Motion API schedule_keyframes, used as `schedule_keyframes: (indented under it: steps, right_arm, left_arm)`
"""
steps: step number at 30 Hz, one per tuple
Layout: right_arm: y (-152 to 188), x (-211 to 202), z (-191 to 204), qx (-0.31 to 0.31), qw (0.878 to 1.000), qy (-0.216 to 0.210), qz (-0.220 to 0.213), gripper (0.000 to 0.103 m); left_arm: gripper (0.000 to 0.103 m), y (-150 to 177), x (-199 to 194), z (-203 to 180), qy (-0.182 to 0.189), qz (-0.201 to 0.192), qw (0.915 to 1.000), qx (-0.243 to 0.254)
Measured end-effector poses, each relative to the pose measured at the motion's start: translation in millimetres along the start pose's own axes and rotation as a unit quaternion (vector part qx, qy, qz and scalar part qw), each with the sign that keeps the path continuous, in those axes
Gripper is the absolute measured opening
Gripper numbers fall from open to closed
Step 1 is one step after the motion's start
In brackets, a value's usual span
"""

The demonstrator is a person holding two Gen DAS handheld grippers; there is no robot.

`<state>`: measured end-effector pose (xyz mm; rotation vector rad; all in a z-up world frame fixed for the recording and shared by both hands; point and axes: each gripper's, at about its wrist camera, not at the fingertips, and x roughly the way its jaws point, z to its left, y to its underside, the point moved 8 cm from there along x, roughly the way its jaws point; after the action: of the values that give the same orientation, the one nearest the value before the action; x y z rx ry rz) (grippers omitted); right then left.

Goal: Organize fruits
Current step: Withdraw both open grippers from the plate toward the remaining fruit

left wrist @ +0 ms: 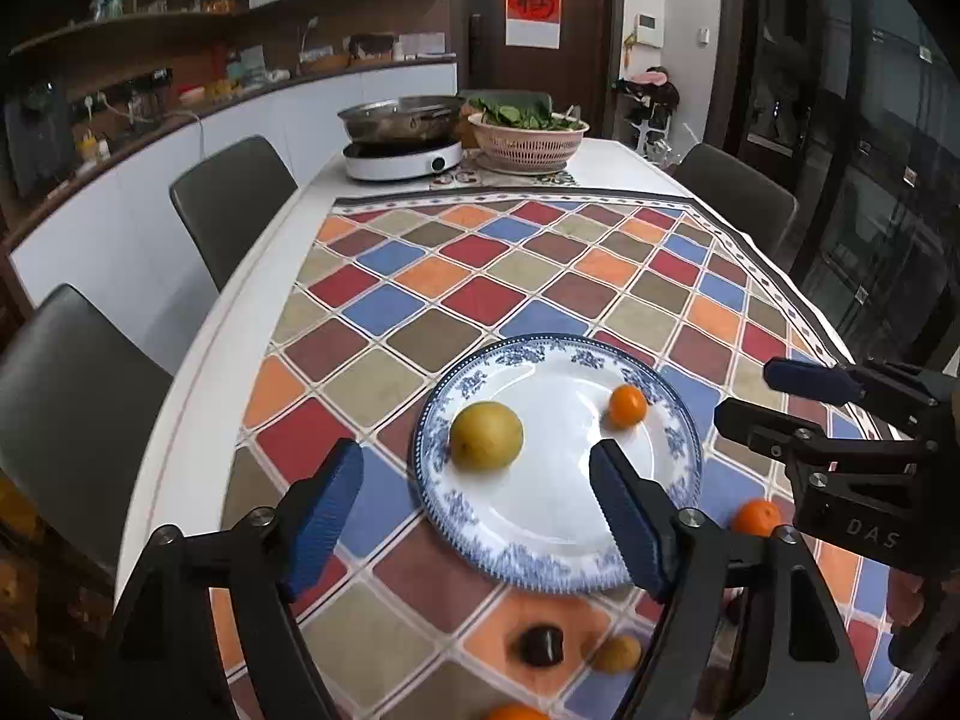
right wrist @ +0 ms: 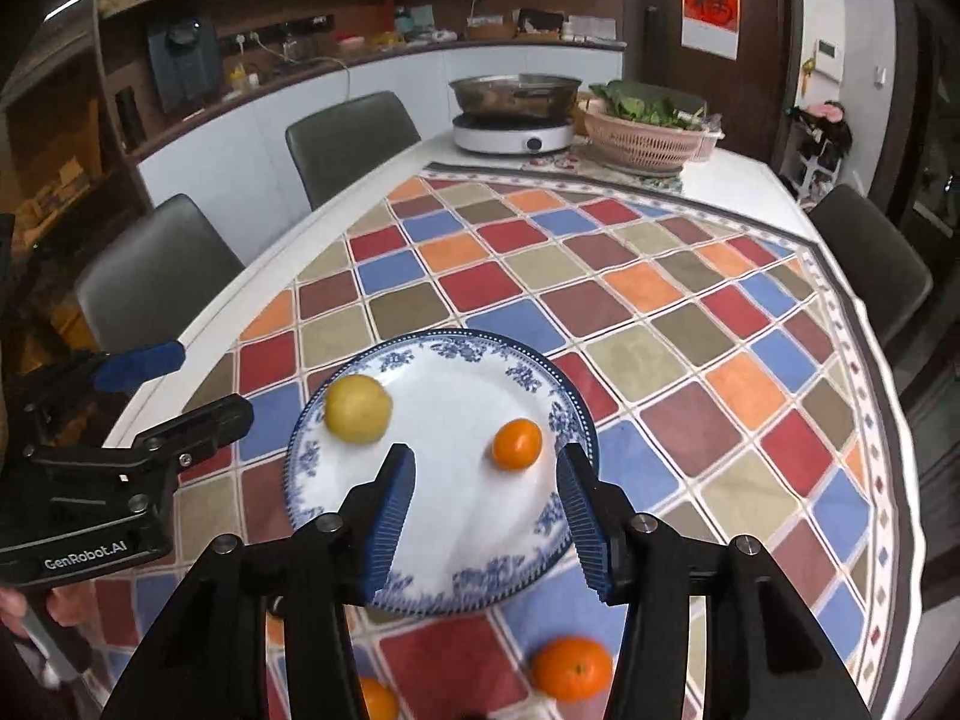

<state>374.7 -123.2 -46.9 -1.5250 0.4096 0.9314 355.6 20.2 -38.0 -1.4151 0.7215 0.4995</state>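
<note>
Checkered tablecloth (left wrist: 480, 276) bears plate (left wrist: 540, 540); left gripper (left wrist: 477, 510) and right gripper (right wrist: 486, 510) fingers spread, empty

Yellow pear (left wrist: 486, 435) and small orange (left wrist: 628, 405) lie apart on blue-rimmed plate (left wrist: 558, 570); another orange (right wrist: 572, 667) sits on the cloth beside it.

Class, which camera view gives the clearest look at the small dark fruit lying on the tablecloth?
The left wrist view: the dark fruit lies in plain sight on an orange tile, nearer the camera than the plate. The right wrist view does not show it clearly; its bottom edge cuts that area off.
</note>
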Motion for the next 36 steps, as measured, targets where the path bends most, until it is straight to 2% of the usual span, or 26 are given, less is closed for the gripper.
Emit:
schedule_keyframes:
  steps: [4,11,18,25,36]
  right_arm:
    - [11.5,-28.9,8.7,0.000,1.000,0.008,-0.018,0.065]
    - [30.6,-67.9,19.2,0.020,0.999,0.015,-0.036,0.074]
    - [55.8,-98.1,30.1,0.026,0.998,0.031,-0.042,0.078]
    - [78.9,-109.9,43.8,0.035,0.999,0.030,-0.021,0.079]
    - [119.5,-107.9,50.5,0.039,0.998,0.052,0.010,0.079]
  left_arm:
    - [0.086,9.3,-26.5,-2.5,0.005,-0.010,0.9999,-0.003]
    - [0.090,25.1,-69.3,-5.8,0.007,-0.035,0.9994,0.006]
    - [0.093,47.4,-100.9,-10.9,0.016,-0.046,0.9984,0.029]
    - [0.094,63.3,-117.7,-9.3,0.018,-0.050,0.9975,0.046]
    - [0.095,95.3,-119.3,-6.9,0.009,-0.051,0.9960,0.072]
